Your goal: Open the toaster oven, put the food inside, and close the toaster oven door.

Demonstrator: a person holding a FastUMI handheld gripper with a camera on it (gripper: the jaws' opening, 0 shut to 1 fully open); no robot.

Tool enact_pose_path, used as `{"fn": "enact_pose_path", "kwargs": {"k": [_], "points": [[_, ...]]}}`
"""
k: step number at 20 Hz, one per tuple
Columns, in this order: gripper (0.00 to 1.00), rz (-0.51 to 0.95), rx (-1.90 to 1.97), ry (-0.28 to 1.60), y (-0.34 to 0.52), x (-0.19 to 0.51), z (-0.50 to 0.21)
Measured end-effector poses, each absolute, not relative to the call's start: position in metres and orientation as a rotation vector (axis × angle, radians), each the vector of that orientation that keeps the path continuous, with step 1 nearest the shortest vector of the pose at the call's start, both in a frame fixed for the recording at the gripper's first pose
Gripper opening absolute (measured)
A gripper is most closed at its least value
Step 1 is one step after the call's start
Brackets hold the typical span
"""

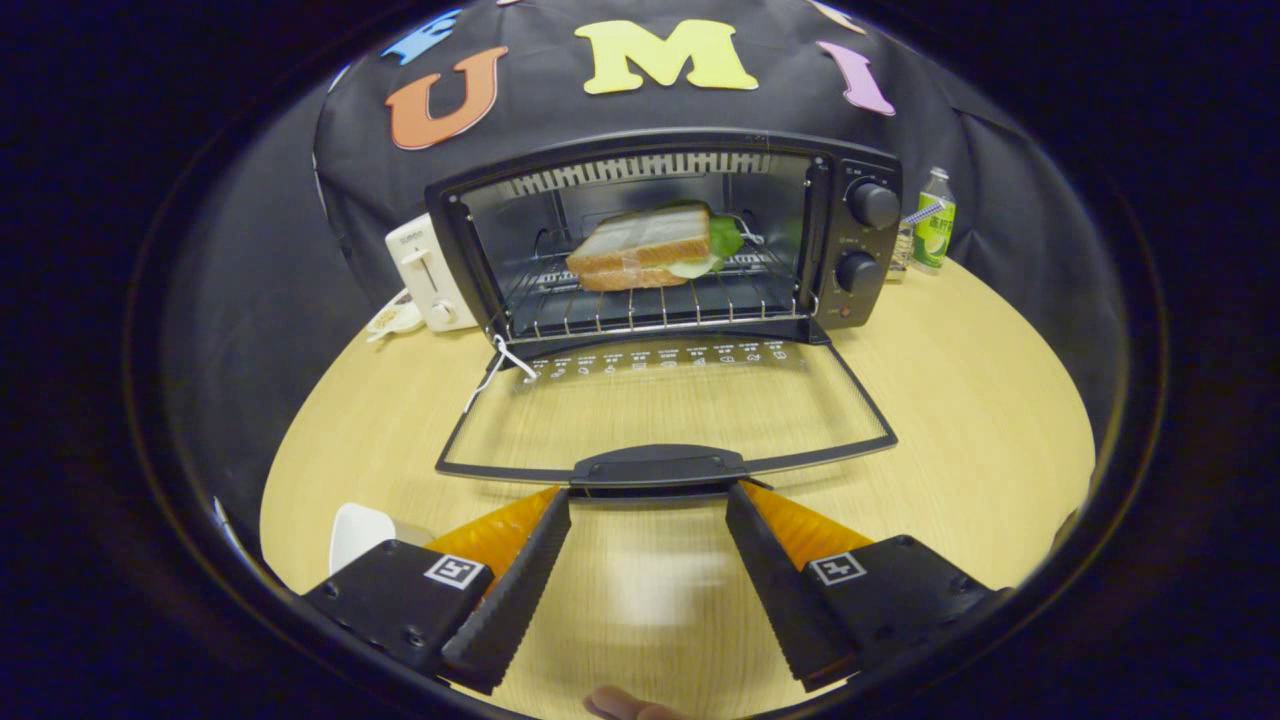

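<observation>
A black toaster oven stands at the back of the round wooden table. Its glass door hangs fully open, lying flat toward me, with the door handle at its near edge. Inside, a sandwich with green lettuce rests on the wire rack. My gripper is open, its fingertips just below the door handle, one to each side of it. Nothing is held between the fingers.
A white pop-up toaster stands left of the oven, with a small dish in front of it. A green bottle stands right of the oven. A white cup sits by the left finger near the table's front edge.
</observation>
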State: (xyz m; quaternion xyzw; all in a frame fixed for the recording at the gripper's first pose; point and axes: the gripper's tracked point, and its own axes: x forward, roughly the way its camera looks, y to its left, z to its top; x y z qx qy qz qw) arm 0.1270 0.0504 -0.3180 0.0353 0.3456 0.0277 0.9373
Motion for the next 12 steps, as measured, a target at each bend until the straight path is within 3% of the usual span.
{"fn": "enact_pose_path", "kwargs": {"k": [12], "points": [[1.0, 0.059, 0.253, 0.467, 0.048, 0.129, -0.256]]}}
